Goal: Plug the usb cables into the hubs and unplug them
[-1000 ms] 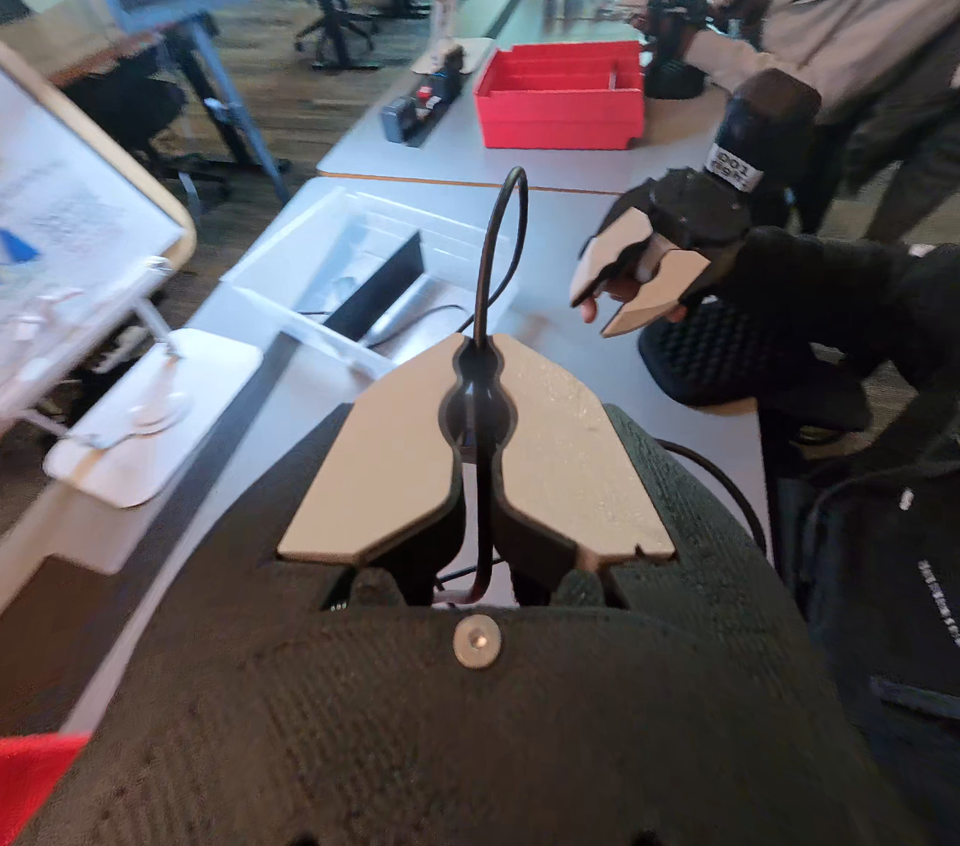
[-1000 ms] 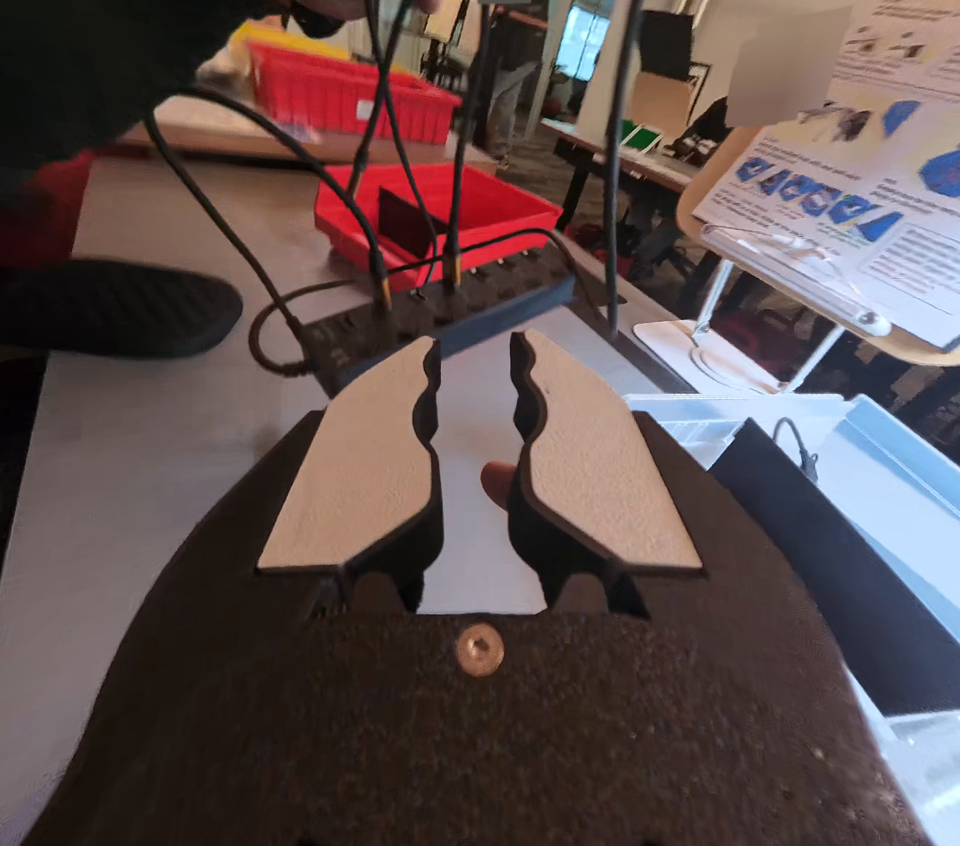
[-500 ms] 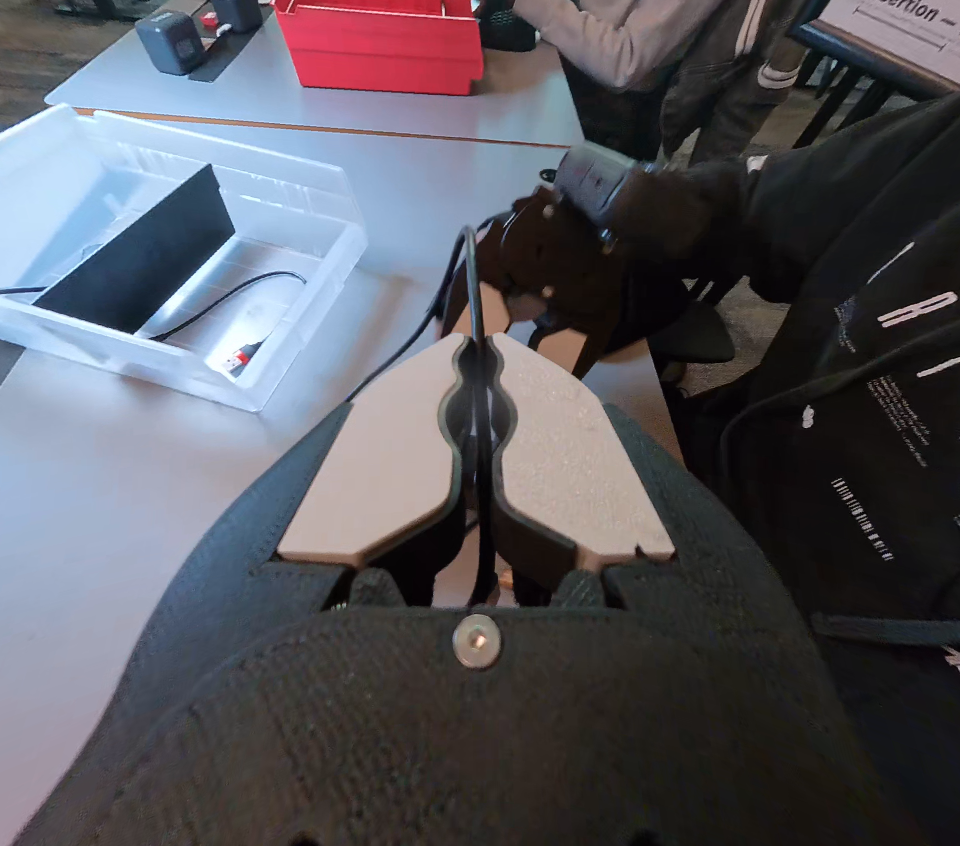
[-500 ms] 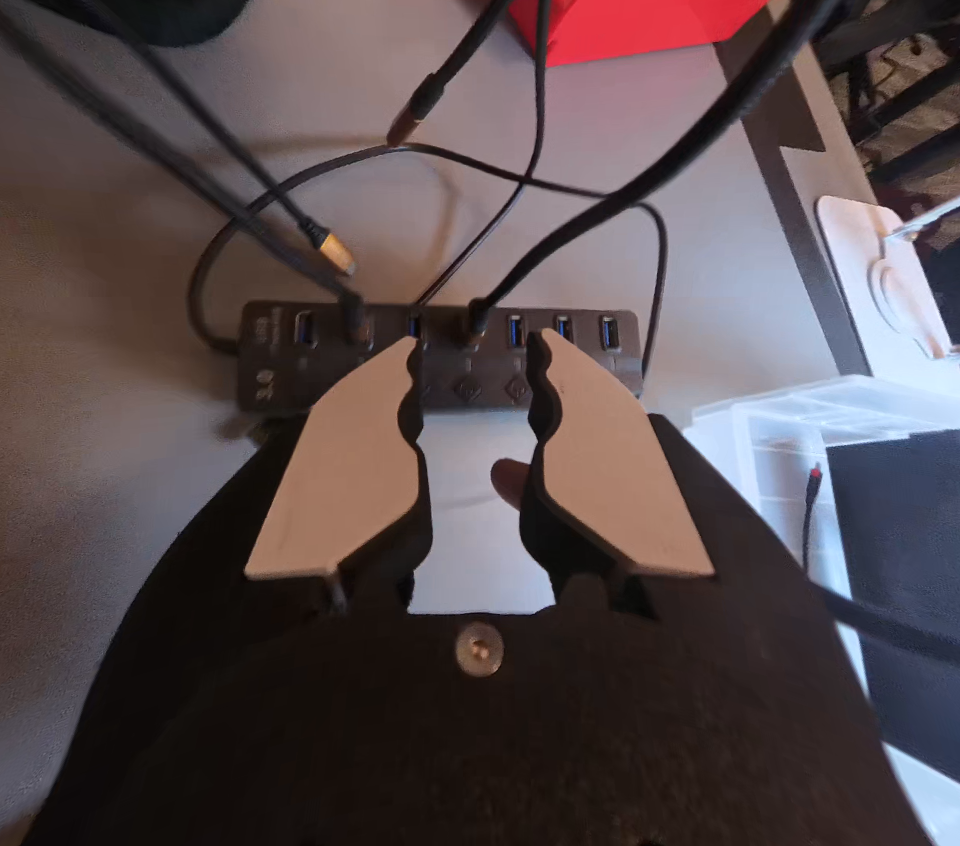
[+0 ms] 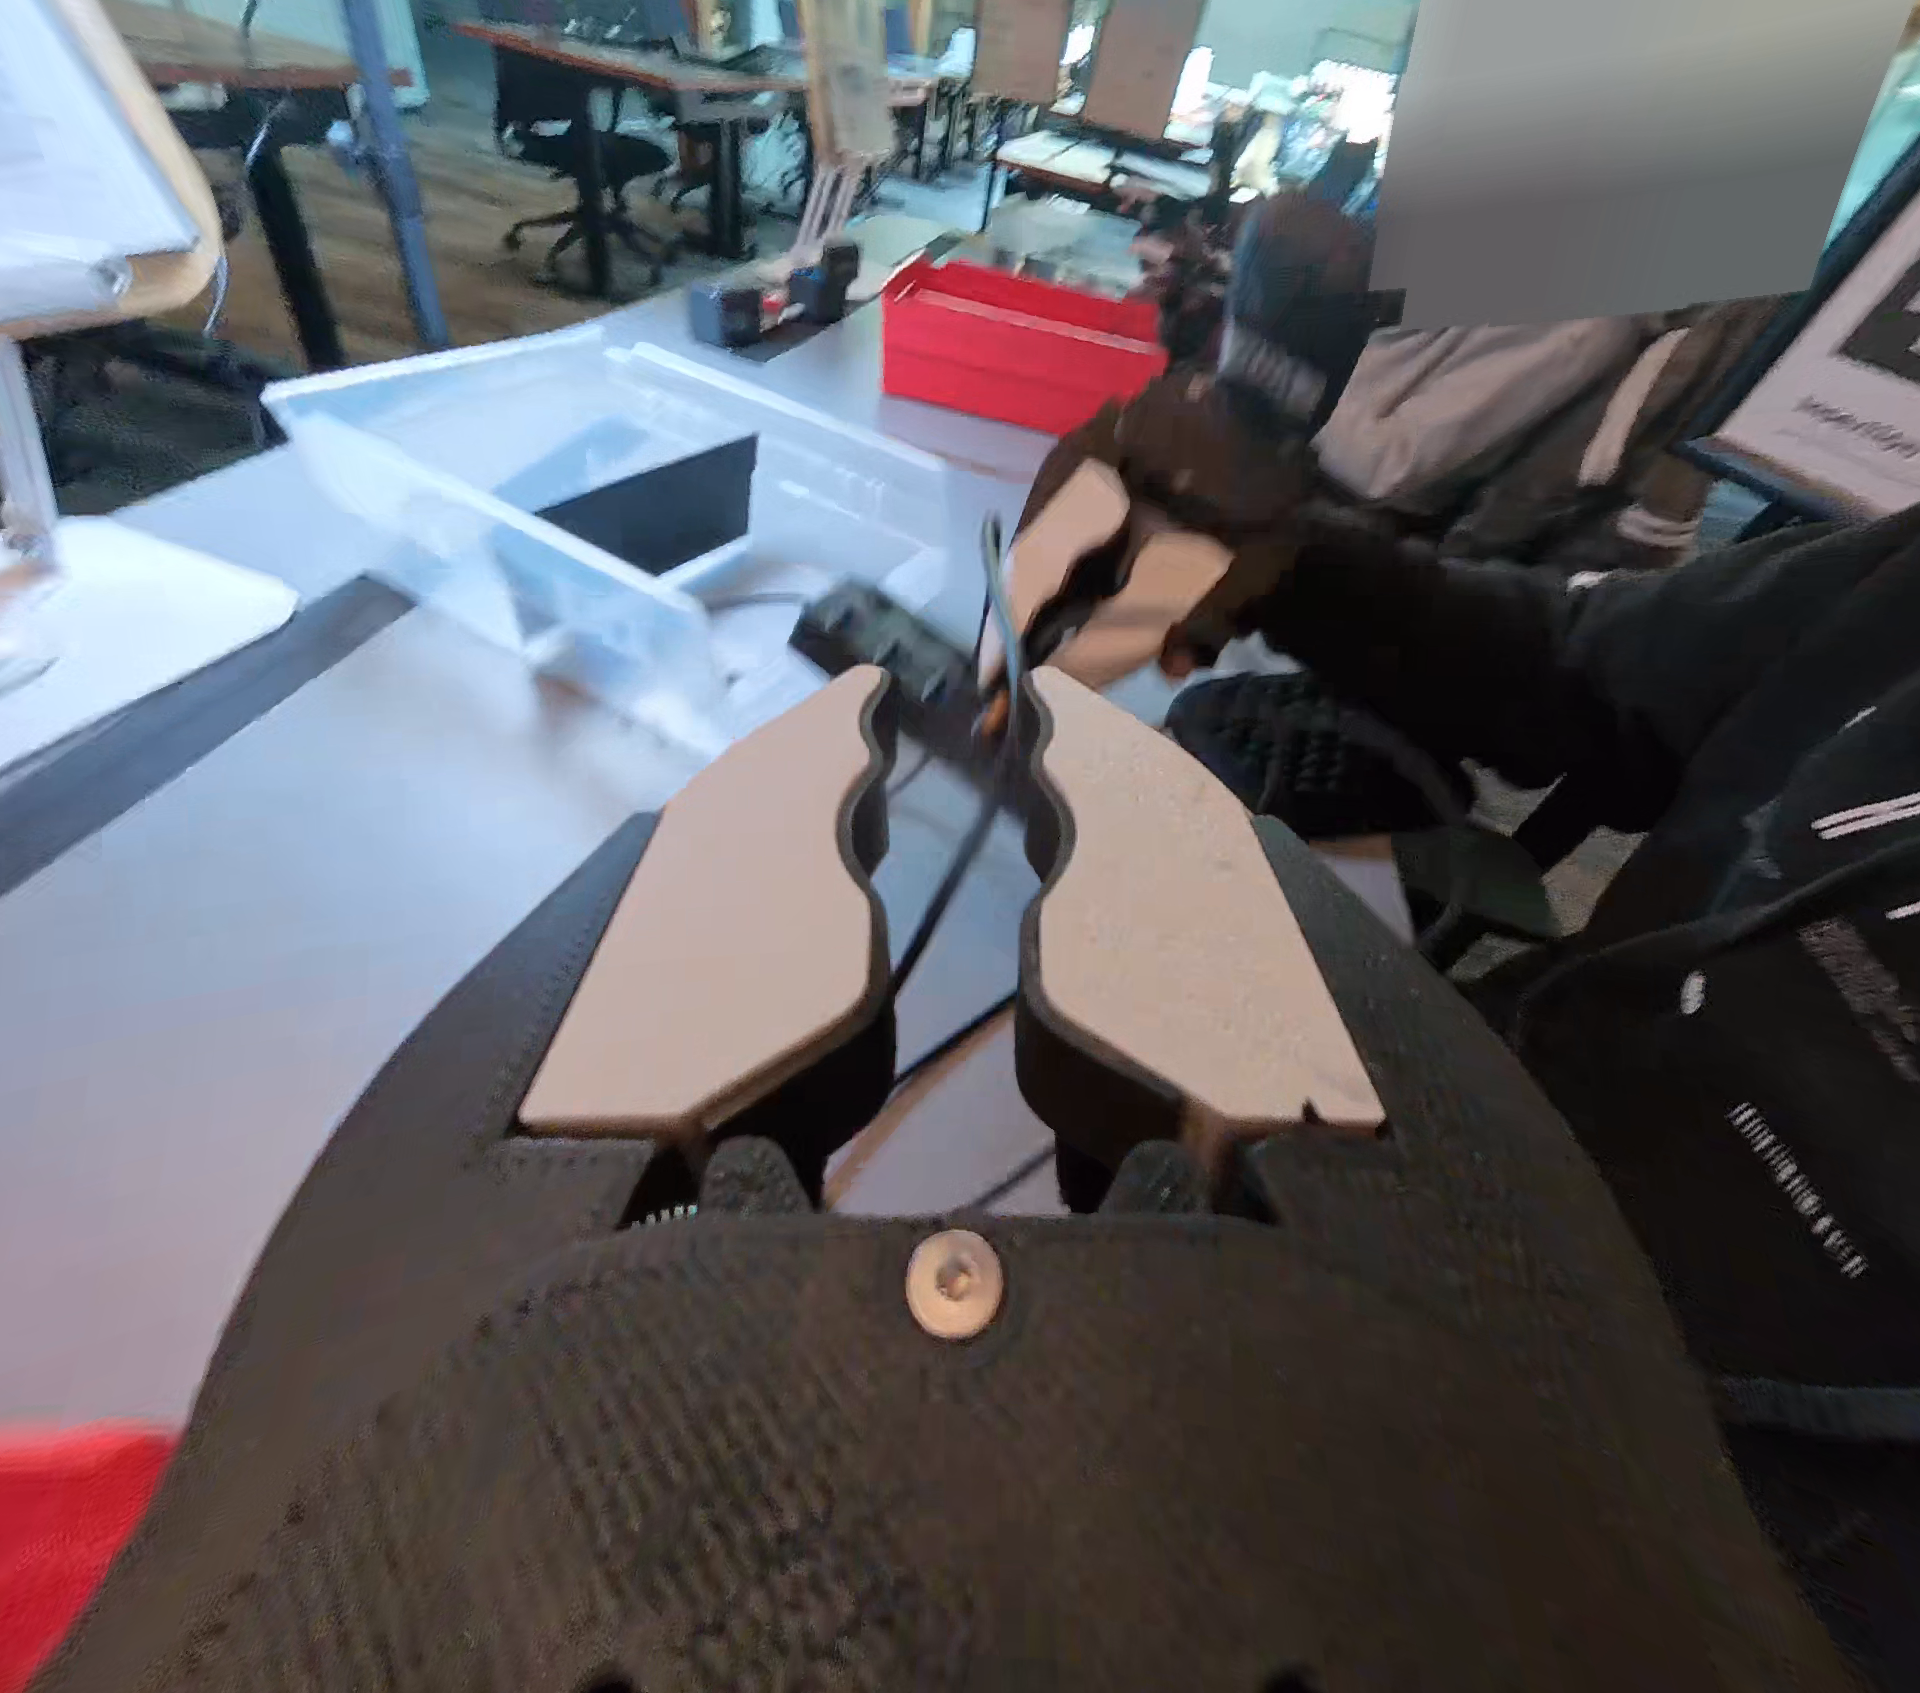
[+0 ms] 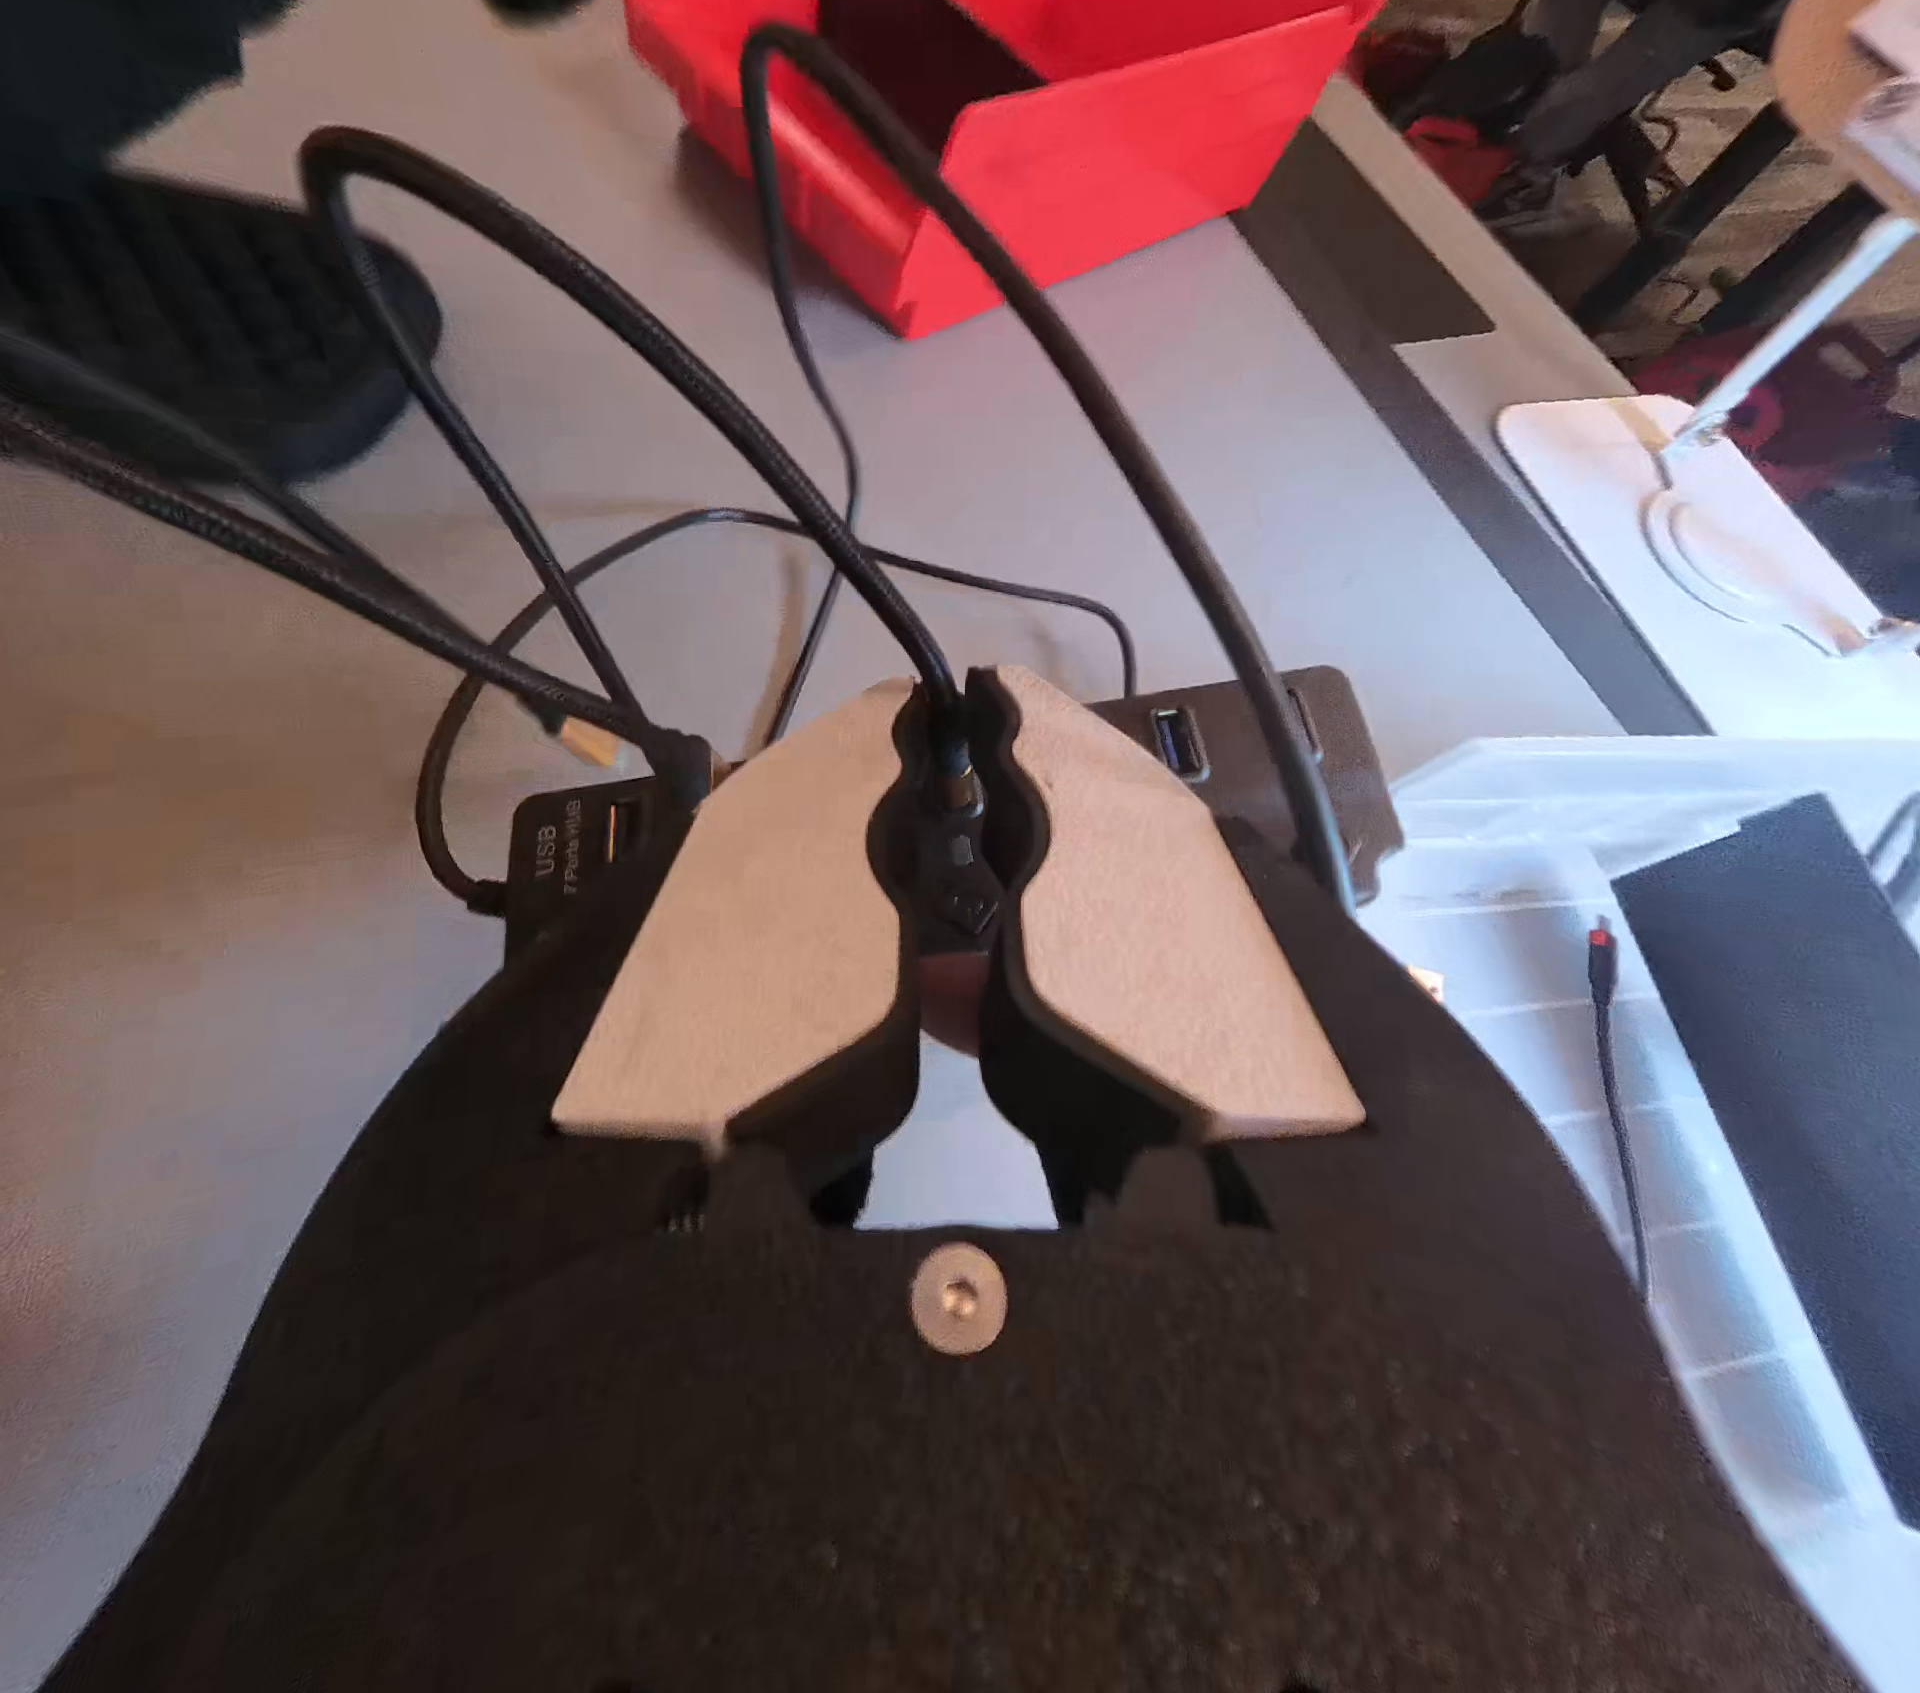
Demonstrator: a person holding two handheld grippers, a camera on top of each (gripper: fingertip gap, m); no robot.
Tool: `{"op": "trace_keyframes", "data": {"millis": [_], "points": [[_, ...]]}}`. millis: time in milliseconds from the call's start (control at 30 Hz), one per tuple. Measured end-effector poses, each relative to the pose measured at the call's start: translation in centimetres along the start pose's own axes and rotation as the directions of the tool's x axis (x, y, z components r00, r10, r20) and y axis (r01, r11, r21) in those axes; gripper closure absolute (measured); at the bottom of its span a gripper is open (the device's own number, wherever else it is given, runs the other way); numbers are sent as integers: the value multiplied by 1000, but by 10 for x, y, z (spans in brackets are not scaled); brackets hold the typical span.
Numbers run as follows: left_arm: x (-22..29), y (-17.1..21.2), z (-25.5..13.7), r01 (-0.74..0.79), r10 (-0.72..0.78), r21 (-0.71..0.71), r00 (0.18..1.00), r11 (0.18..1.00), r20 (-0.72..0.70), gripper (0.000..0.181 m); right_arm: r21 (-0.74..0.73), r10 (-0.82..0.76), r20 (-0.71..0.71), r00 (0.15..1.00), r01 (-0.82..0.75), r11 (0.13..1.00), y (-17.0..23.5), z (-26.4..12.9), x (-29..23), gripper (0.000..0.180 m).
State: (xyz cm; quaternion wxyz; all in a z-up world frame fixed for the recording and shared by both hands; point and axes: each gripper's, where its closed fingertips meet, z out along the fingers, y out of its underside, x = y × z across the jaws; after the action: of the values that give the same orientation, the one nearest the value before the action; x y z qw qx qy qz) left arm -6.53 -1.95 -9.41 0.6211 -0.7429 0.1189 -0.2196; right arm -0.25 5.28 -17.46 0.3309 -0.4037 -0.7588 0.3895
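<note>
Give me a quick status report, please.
Left gripper open, empty. Right gripper shut on braided cable above USB hub. Loose cables crowd the hub.

Each gripper is a broad black body with a coarse, ridged printed texture, tapering forward to two fingers. The left gripper point(image 5: 956, 693) and right gripper point(image 6: 940, 687) both carry flat beige finger pads point(image 5: 748, 916) with wavy, scalloped inner edges over black backing, and a single round silver screw point(image 6: 958, 1314) sits centred behind the fingers. The person wears black sleeves point(image 5: 1455, 635) and a black top with small white printed marks.
</note>
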Motion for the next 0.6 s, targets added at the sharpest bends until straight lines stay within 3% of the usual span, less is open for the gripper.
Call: {"op": "trace_keyframes", "data": {"millis": [100,267,500,600], "points": [[-3,49,-1,10,-6,-127,1000,992,28,162,90,107,-30,994,-104,990,-19,-15,20,172],[22,118,15,-108,123,-259,992,960,42,160,221,245,-53,968,-228,948,-45,-31,44,173],[48,158,75,-123,162,-292,980,948,112,131,262,287,-56,956,-263,928,-78,-24,45,172],[47,153,86,-102,157,-284,972,953,176,132,298,319,-101,942,-277,913,-88,-26,51,172]]}}
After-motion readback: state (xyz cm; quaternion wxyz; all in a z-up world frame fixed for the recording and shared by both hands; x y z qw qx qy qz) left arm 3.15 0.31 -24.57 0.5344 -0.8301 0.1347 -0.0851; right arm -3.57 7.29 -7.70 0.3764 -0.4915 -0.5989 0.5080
